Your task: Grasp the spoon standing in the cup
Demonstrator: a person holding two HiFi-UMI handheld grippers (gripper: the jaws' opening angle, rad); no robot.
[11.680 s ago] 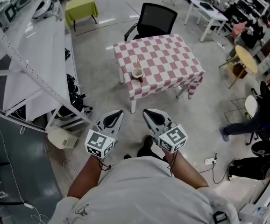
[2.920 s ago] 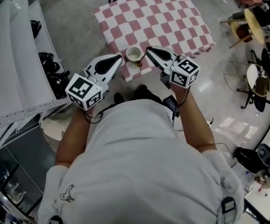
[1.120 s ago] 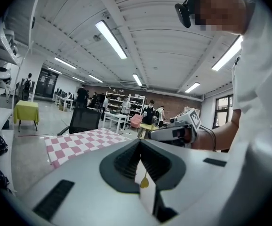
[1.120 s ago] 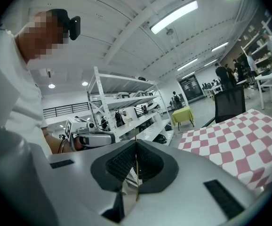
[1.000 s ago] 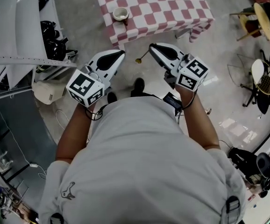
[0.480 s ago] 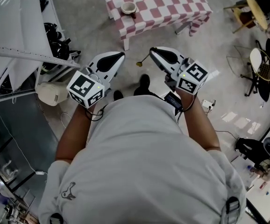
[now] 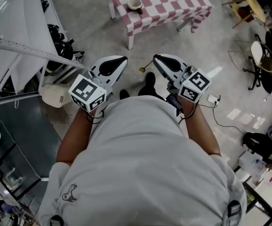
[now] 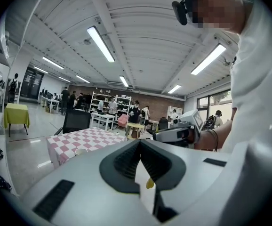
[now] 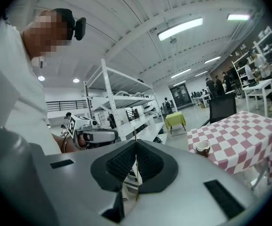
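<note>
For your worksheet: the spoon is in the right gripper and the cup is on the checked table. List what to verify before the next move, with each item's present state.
1. Right gripper shut on the spoon: ok, the handle runs between its fingers.
2. Spoon out of the cup: ok.
3. Cup upright on the table: ok.
4. Left gripper holds nothing: ok, it is shut and empty.
5. Spoon apart from the left gripper: ok, head view shows a gap.
6. Grip firm enough: cannot tell.
</note>
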